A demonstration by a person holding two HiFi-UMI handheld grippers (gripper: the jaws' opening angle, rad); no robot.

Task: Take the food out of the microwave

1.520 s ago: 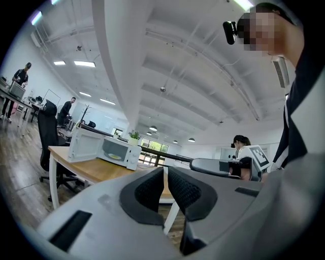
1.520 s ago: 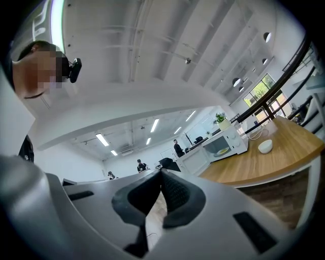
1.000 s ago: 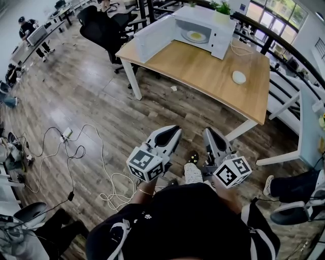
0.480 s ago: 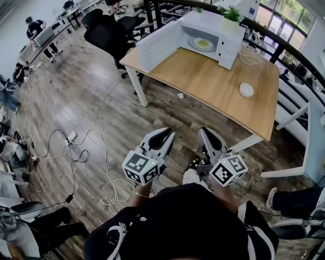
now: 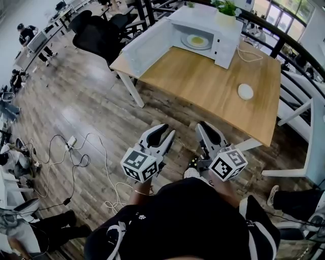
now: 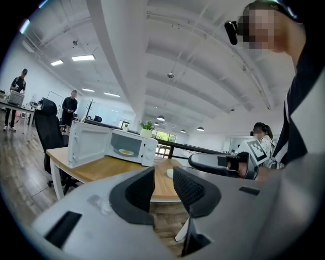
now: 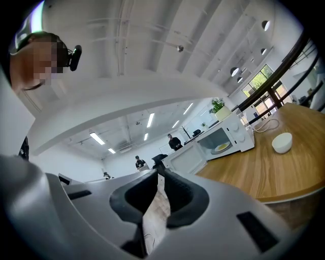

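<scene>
A white microwave [image 5: 213,25] stands at the far end of a wooden table [image 5: 203,86] with its door [image 5: 144,45] swung open to the left. Inside lies a plate of yellow food [image 5: 197,40], also seen in the left gripper view [image 6: 126,151] and the right gripper view [image 7: 222,148]. Both grippers are held over the floor, well short of the table. My left gripper [image 5: 163,133] has just been opening; its pads [image 6: 190,190] stand apart with nothing between them. My right gripper [image 5: 203,126] is shut and empty.
A small white bowl [image 5: 245,91] sits on the table's right part. A potted plant [image 5: 227,9] tops the microwave. Black office chairs [image 5: 99,35] stand left of the table. Cables [image 5: 76,152] trail over the wooden floor. A white table [image 5: 317,127] stands at right.
The table and microwave have come nearer as both grippers were carried toward them. The left gripper's jaws, closed before, now stand apart.
</scene>
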